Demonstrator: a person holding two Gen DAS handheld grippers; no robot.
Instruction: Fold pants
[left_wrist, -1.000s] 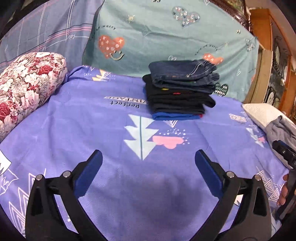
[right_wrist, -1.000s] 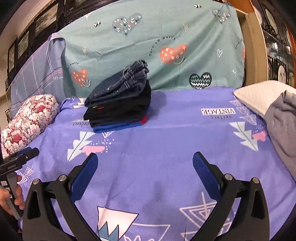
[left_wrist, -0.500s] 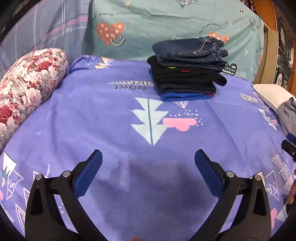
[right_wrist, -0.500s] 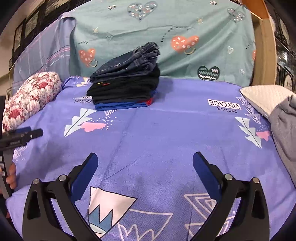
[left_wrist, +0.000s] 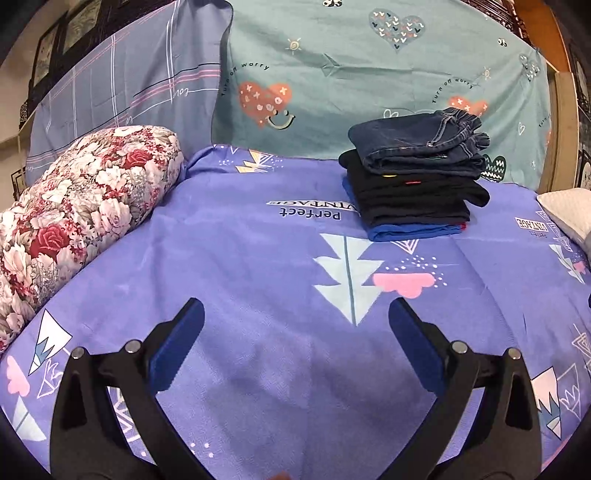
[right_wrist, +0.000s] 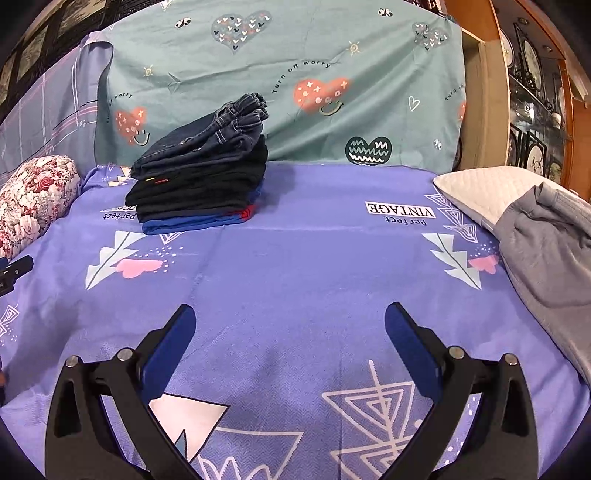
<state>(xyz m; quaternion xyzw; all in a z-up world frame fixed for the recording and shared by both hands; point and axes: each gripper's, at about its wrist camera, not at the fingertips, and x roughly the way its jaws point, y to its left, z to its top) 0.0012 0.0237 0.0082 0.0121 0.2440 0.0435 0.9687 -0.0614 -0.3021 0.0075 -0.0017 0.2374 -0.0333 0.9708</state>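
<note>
Left wrist view: you are holding the left gripper (left_wrist: 295, 328) with its blue-padded jaws spread wide and nothing between them, hovering over the purple printed bedsheet (left_wrist: 258, 266). The stack of folded dark pants (left_wrist: 413, 184), denim pair on top, is sitting well ahead and to the right, near the teal heart-print backdrop (left_wrist: 369, 92). The floral bolster pillow (left_wrist: 74, 210) is lying off to the left. No unfolded pants are showing here.

Right wrist view: you are keeping the right gripper (right_wrist: 290, 323) wide apart too, gripping nothing, above bare sheet. The grey crumpled pants (right_wrist: 546, 258) are lying at the far right, partly draped on the white textured pillow (right_wrist: 480, 192), well apart from the jaws. That looks like the next pair to fold. Swing right, come in low at the nearest edge, pinch a single layer near the waistband if you can find it, then drag the pair onto the flat middle of the sheet before spreading. The folded stack is sitting ahead-left.
</note>
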